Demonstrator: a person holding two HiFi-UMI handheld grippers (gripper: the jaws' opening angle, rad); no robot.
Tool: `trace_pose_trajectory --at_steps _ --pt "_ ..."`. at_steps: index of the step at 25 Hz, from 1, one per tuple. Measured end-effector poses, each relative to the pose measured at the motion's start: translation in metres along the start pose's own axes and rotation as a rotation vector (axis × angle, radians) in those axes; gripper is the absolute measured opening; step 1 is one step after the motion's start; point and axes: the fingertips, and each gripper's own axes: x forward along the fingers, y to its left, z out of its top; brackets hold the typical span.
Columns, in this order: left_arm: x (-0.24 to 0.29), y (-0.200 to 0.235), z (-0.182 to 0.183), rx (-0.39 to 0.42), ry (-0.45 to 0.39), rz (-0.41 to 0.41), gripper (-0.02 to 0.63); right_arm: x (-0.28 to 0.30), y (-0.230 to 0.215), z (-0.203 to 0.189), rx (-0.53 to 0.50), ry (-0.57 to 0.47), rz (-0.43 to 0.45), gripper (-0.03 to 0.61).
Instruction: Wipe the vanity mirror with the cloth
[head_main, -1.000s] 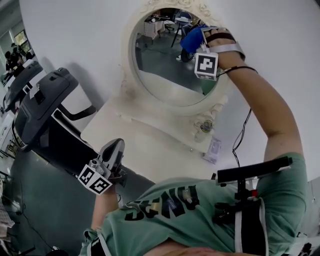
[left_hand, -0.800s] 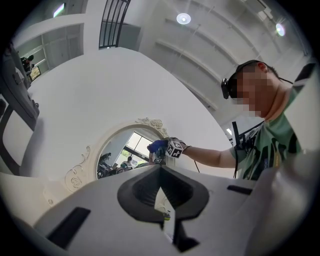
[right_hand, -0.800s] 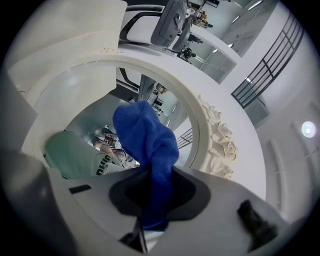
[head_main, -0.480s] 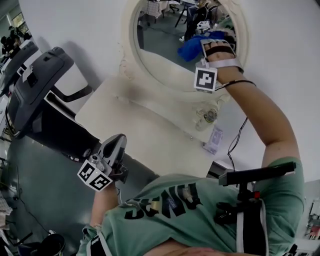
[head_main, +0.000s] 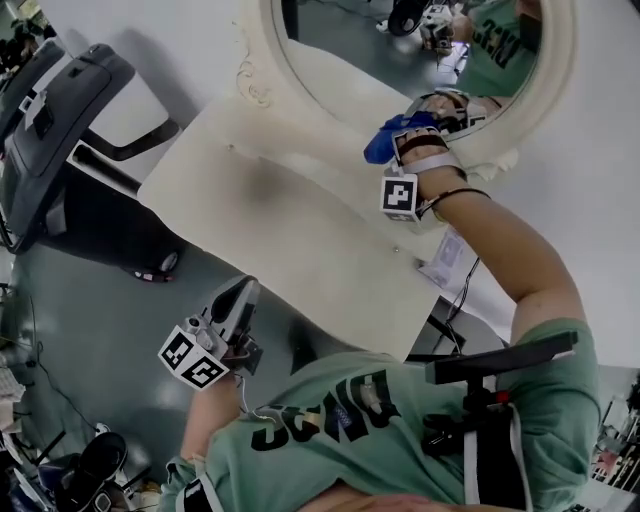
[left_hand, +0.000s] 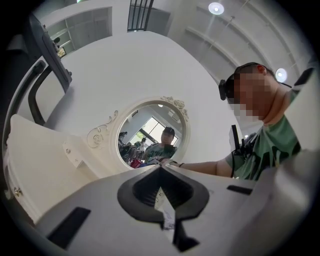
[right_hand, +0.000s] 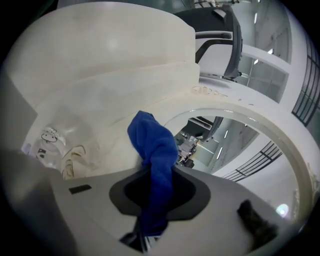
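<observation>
The right gripper (head_main: 415, 128) is raised to the lower edge of the vanity mirror (head_main: 400, 50), and its jaws are closed on the blue cloth (right_hand: 152, 145). The cloth passes between the two jaws and stands out in front of them as a bunched fold. It is at the bottom part of the cream frame (right_hand: 280, 135), near where the frame meets the white vanity table (head_main: 270, 220) (whether it touches the glass itself, I cannot tell). In the head view the cloth shows as a blue lump near the marker cube (head_main: 400, 195) of this gripper.

The left gripper (head_main: 240, 300) is held low, well apart from the mirror, over the grey floor (head_main: 100, 330) in front of the table. Its jaws are together and nothing is between them. Its camera looks up at the mirror, in which the person is reflected. A dark exercise machine (head_main: 50, 110) stands to the left of the table.
</observation>
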Motion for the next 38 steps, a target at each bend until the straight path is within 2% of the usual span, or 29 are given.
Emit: trace_pose_trajectory --at_steps 7,10,12,17,21,24,27,30,35,38 --pt "-0.015 -0.006 -0.007 -0.003 -0.021 0.009 0.0 0.008 0.013 0.014 0.022 0.013 0.253 0.074" --pt "-0.024 -0.018 0.003 0.014 -0.036 0.005 0.0 -0.001 0.015 0.01 0.013 0.001 0.318 0.075" --pt "-0.032 -0.027 0.014 0.027 -0.052 0.003 0.0 -0.018 -0.008 -0.005 0.039 -0.014 0.271 0.075" --pt "-0.03 -0.042 0.055 0.103 -0.105 -0.045 0.0 -0.089 -0.15 -0.081 0.125 0.018 -0.057 0.075" --pt "-0.025 -0.062 0.076 0.152 -0.128 -0.105 0.0 -0.157 -0.248 -0.154 0.127 0.138 -0.296 0.075" --pt "-0.027 -0.074 0.084 0.17 -0.134 -0.133 0.0 -0.182 -0.292 -0.199 0.076 0.271 -0.395 0.075" --pt "-0.026 -0.073 0.09 0.184 -0.142 -0.153 0.0 -0.186 -0.314 -0.234 -0.002 0.397 -0.426 0.075" --pt "-0.027 -0.069 0.093 0.183 -0.15 -0.158 0.0 -0.177 -0.317 -0.247 -0.061 0.465 -0.408 0.075" --pt "-0.026 -0.062 0.098 0.189 -0.154 -0.165 0.0 -0.168 -0.319 -0.249 -0.06 0.507 -0.352 0.075" --pt "-0.022 -0.057 0.101 0.188 -0.16 -0.169 0.0 -0.168 -0.321 -0.247 -0.083 0.512 -0.347 0.075"
